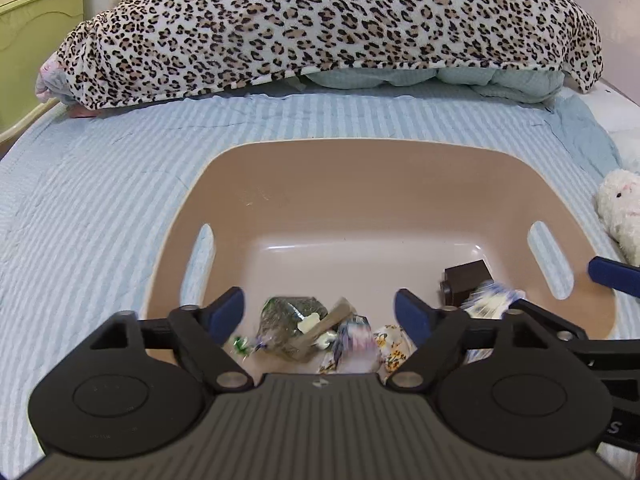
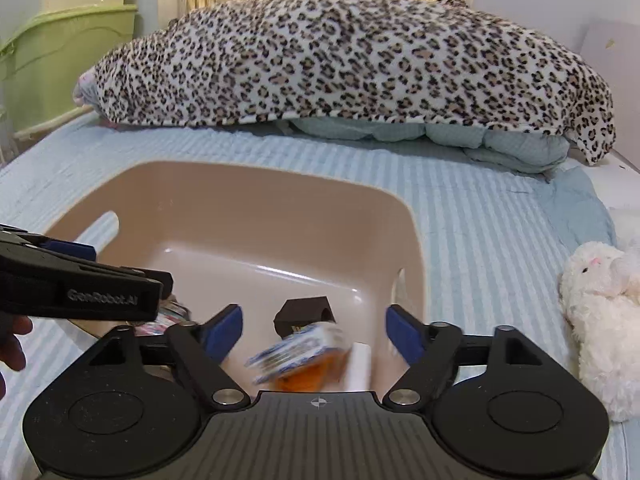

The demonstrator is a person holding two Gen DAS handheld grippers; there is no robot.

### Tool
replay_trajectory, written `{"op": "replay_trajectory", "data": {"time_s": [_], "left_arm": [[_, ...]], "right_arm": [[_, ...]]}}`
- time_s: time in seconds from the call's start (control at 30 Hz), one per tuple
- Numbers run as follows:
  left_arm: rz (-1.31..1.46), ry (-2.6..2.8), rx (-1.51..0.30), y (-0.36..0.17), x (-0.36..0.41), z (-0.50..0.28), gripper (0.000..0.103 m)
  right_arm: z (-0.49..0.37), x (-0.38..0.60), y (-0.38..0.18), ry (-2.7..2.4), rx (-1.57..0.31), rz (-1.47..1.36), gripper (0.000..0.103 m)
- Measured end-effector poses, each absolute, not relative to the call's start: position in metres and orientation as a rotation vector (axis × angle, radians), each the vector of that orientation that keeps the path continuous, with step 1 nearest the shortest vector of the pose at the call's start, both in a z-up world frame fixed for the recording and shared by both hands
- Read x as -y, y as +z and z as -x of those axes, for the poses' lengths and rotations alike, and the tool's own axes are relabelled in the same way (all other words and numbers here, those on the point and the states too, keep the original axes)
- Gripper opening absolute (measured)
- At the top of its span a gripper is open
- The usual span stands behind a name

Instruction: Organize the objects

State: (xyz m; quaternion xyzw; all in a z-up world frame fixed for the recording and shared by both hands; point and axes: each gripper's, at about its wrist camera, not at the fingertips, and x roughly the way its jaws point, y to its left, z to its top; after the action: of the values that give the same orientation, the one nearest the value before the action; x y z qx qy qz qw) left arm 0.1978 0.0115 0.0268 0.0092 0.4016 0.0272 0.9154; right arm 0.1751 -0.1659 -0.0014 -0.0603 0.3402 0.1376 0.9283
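Snacks and small packets lie in the tan plastic basin (image 1: 280, 184) that sits on the striped blue bedspread (image 1: 100, 200), and we hold both grippers over its near edge. Our left gripper (image 1: 319, 312) has its jaws spread wide and grips nothing; between its blue fingertips (image 1: 228, 308) we see a clear bag of dark green stuff (image 1: 286, 316), a brown stick-shaped packet (image 1: 328, 326), a pink-and-blue wrapper (image 1: 354, 330), a small green-and-white candy (image 1: 241, 344) and a yellow flowered packet (image 1: 390, 342) on the basin floor. Our right gripper (image 2: 314, 330) is spread just as wide and also holds nothing; a blurred blue-and-white packet with an orange underside (image 2: 300, 356) shows between its fingers without touching them, beside a white block (image 2: 360, 364). A dark brown box (image 2: 304, 312) rests on the basin floor just behind that packet. The left view shows the heap of wrappers, which the right view mostly hides behind the left gripper's black arm. The right view shows the orange underside and the white block. A white plush bunny (image 2: 600, 312) lies on the bedspread to the right of the basin, and a leopard-print blanket (image 1: 320, 24) is heaped at the far end.
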Motion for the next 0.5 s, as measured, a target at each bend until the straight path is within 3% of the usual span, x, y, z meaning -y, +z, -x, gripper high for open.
{"op": "replay_trajectory", "data": {"time_s": [0.13,0.27,0.5], "left_arm": [[-0.041,0.058,-0.802,0.039,-0.011,-0.182,0.089],[-0.052,0.047,-0.792,0.049,-0.009,-0.162,0.089],[-0.049,0.048,-0.753,0.072,-0.007,-0.124,0.089]], "right_arm": [[-0.164,0.173,0.008,0.295,-0.699,0.101,0.085],[-0.150,0.179,0.019,0.285,-0.692,0.074,0.094],[-0.120,0.194,0.040,0.285,-0.673,0.046,0.094]]}}
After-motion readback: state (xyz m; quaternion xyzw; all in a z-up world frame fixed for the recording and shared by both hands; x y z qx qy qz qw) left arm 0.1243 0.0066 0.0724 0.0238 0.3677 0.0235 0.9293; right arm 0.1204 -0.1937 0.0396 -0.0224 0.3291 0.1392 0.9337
